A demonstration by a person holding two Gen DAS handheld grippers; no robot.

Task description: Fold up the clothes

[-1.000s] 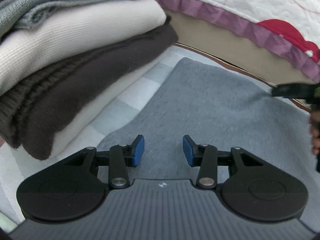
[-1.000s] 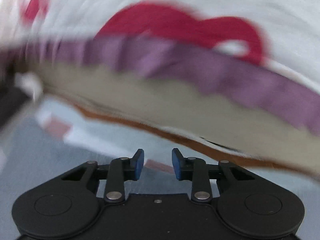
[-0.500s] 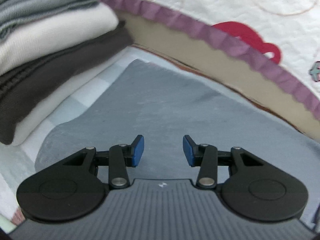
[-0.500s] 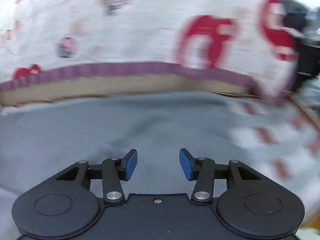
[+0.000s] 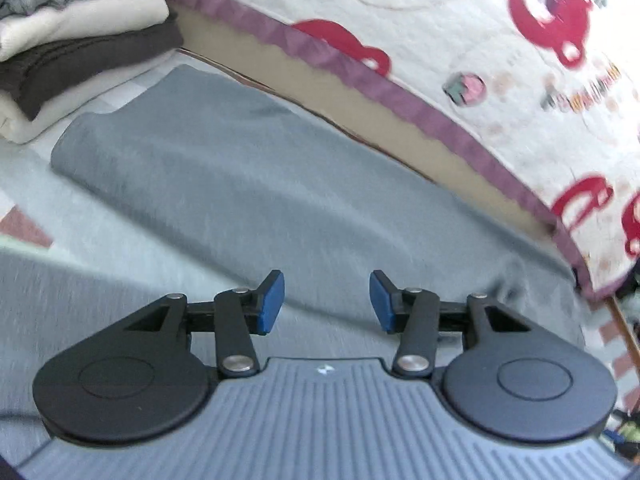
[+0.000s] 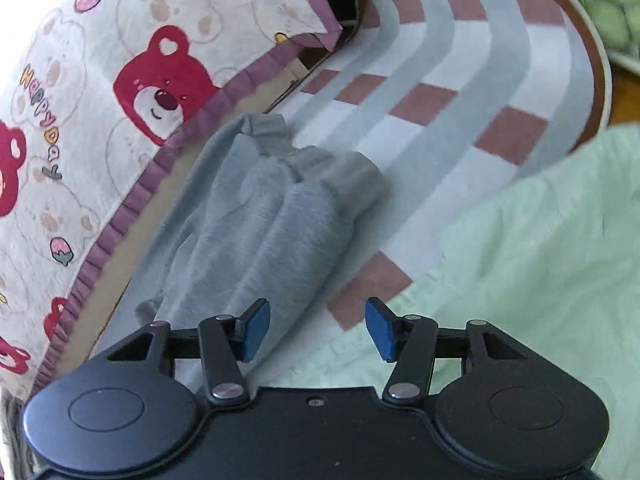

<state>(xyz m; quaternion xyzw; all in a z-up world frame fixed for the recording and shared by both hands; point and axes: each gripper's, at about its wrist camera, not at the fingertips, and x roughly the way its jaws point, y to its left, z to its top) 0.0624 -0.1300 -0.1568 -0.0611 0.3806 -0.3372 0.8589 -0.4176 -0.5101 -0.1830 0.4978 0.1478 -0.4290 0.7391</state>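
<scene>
A grey garment lies folded lengthwise on the checked cloth, stretching from far left to right. My left gripper is open and empty, just above its near edge. In the right wrist view the garment's bunched end with ribbed cuffs lies ahead and left. My right gripper is open and empty, over the checked cloth between the grey garment and a pale green garment.
A stack of folded clothes stands at the far left. A quilt with red bears and a purple frill runs along the far side; it also shows in the right wrist view. The checked cloth reaches a brown edge at right.
Both grippers have pulled back and swung right. The left view now takes in the whole grey garment. The right gripper has opened wider and now faces the cuffed end.
</scene>
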